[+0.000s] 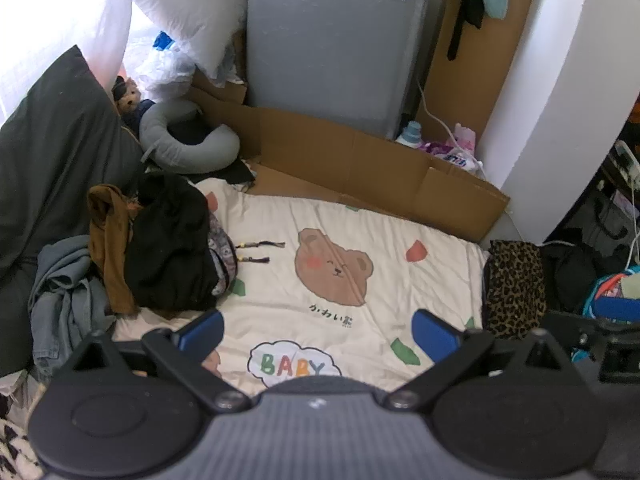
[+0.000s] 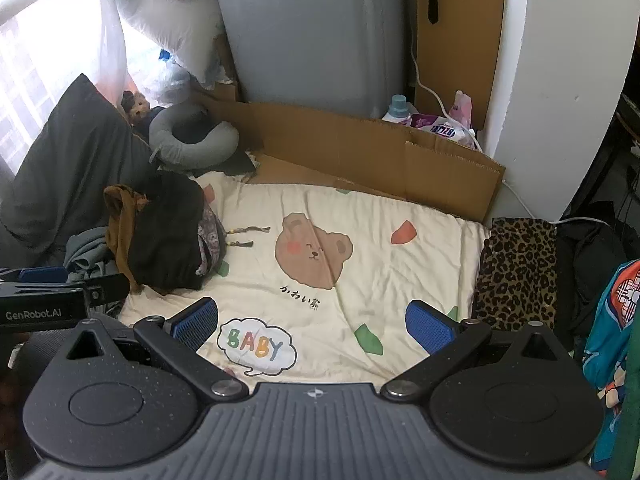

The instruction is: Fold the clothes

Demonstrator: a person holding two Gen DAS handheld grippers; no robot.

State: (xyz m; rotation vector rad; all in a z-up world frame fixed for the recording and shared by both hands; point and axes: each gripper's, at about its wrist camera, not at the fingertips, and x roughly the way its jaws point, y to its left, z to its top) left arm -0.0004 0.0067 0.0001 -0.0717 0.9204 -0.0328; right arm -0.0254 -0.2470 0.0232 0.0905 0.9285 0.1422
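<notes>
A heap of unfolded clothes lies at the left of a cream bear-print blanket [image 1: 360,240] [image 2: 360,232]: a black garment [image 1: 168,252] [image 2: 164,236], a brown one [image 1: 106,240] [image 2: 120,220] and a grey-blue one [image 1: 64,292] [image 2: 86,252]. A folded leopard-print garment [image 1: 514,288] [image 2: 516,268] lies at the blanket's right edge. My left gripper [image 1: 318,330] is open and empty above the blanket's near part. My right gripper [image 2: 312,322] is open and empty beside it. The left gripper's body shows at the left of the right wrist view [image 2: 52,300].
A dark pillow [image 1: 52,160] leans at the left. A grey neck pillow [image 1: 188,140] and flattened cardboard [image 1: 360,160] lie behind the blanket, before a grey appliance [image 1: 328,40]. A white wall [image 1: 560,100] stands at the right, with dark bags [image 1: 580,264] below.
</notes>
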